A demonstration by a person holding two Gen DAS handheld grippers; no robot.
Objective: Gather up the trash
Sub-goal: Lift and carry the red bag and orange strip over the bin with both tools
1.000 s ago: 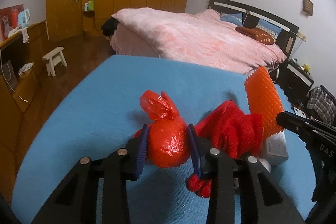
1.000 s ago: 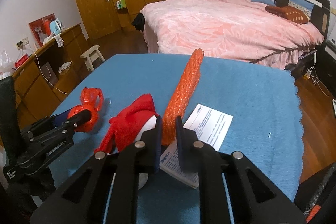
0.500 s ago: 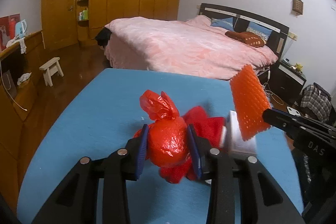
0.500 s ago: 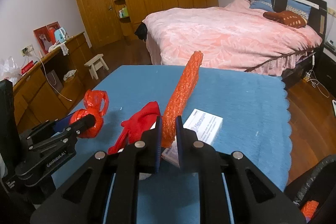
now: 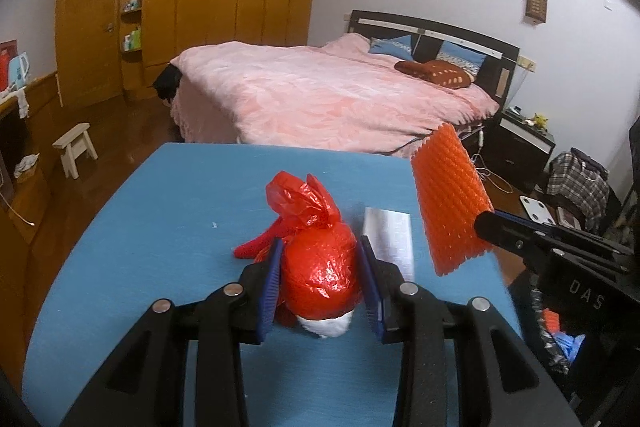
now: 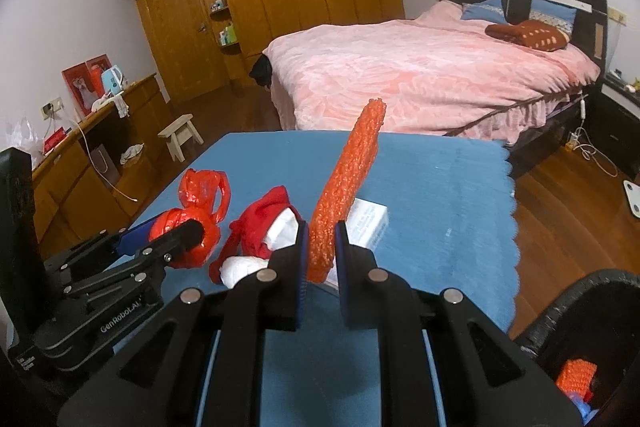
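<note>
My left gripper [image 5: 320, 267] is shut on a knotted red plastic bag [image 5: 318, 267] and holds it above the blue table [image 5: 168, 235]; the bag also shows in the right wrist view [image 6: 192, 227]. My right gripper [image 6: 320, 247] is shut on an orange foam net sheet [image 6: 352, 179], held upright above the table; it also shows in the left wrist view [image 5: 450, 199]. A red cloth with white stuffing [image 6: 260, 235] and a white box [image 6: 370, 221] lie on the table below. A black trash bin [image 6: 580, 339] stands at lower right with orange trash inside.
A pink bed [image 5: 320, 95] stands beyond the table. A wooden wardrobe [image 6: 280, 7] lines the back wall. A small stool [image 5: 76, 147] and a low wooden cabinet [image 6: 80, 155] stand at the left. The table's scalloped right edge [image 6: 514, 211] borders wood floor.
Both grippers have risen and pulled back with their loads. The red cloth and the white box have stayed on the table and now look lower and farther off.
</note>
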